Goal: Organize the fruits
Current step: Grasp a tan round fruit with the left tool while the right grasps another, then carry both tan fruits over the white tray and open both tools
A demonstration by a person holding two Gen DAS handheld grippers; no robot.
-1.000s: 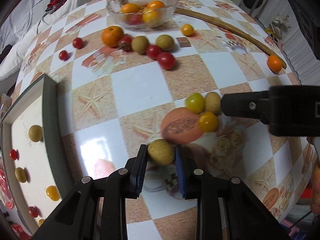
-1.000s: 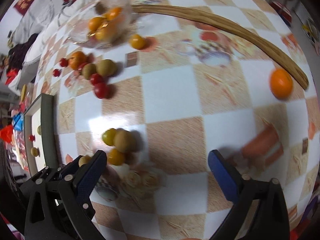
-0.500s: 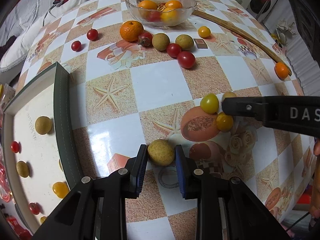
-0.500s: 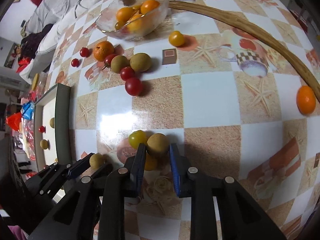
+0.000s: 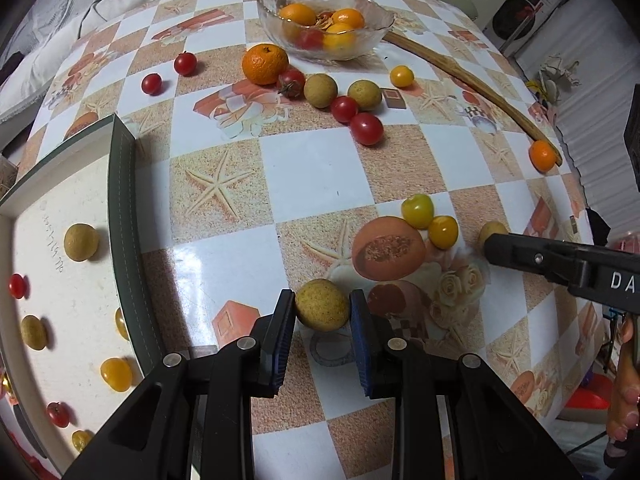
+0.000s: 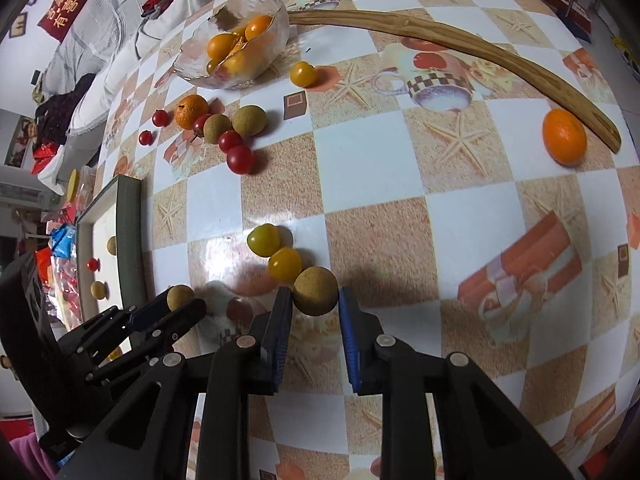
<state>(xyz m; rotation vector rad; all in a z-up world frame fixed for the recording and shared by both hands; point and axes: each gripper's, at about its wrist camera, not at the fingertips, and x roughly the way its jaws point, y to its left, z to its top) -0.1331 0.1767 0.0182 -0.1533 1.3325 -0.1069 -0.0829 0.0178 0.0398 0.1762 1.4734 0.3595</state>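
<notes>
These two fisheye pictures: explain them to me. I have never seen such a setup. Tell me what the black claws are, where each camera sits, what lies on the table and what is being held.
No robot here: a person holds a two-finger gripper in each hand, each with a camera looking along its fingers. One picture is from the left gripper, the other from the right gripper. Each is shut on a small tan round fruit: the left fruit, the right fruit. On the checkered table lie cherry tomatoes, yellow tomatoes, more tan fruits, two mandarins, a glass bowl of fruit and a long wooden stick. At the left edge stands a tray with sorted fruit.
</notes>
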